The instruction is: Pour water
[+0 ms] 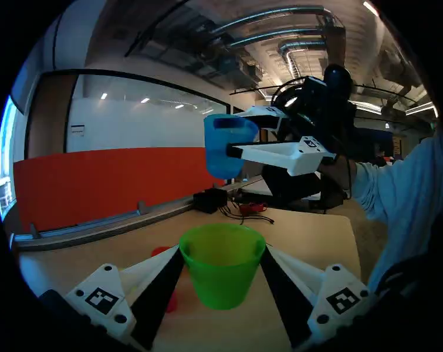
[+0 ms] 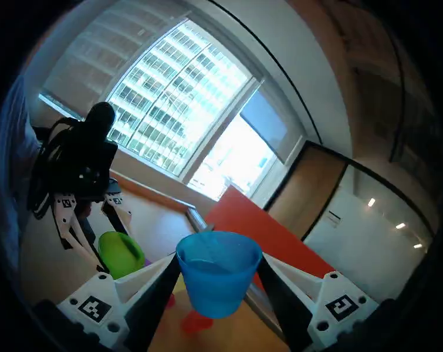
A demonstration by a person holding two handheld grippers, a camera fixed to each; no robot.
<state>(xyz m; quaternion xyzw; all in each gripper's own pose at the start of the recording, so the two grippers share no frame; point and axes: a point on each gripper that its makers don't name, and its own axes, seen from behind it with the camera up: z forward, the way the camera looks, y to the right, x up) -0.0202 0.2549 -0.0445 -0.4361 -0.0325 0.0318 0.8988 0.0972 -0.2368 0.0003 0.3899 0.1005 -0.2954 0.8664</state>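
Wooden table (image 1: 315, 234), orange wall panel (image 1: 104, 176), black cables (image 1: 247, 217), ceiling ducts (image 1: 297, 50), perhaps red cup (image 2: 196, 322)

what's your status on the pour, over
Left gripper shut on green cup. Right gripper shut on blue cup, held higher than the green one. No stream visible, nothing between the cups.

No readable writing
White notice (image 1: 77, 130) on the glass wall (image 1: 145, 126), nine o'clock, too small to read; tags (image 1: 102, 300) on the left gripper (image 1: 221, 253) carry only black-and-white square patterns
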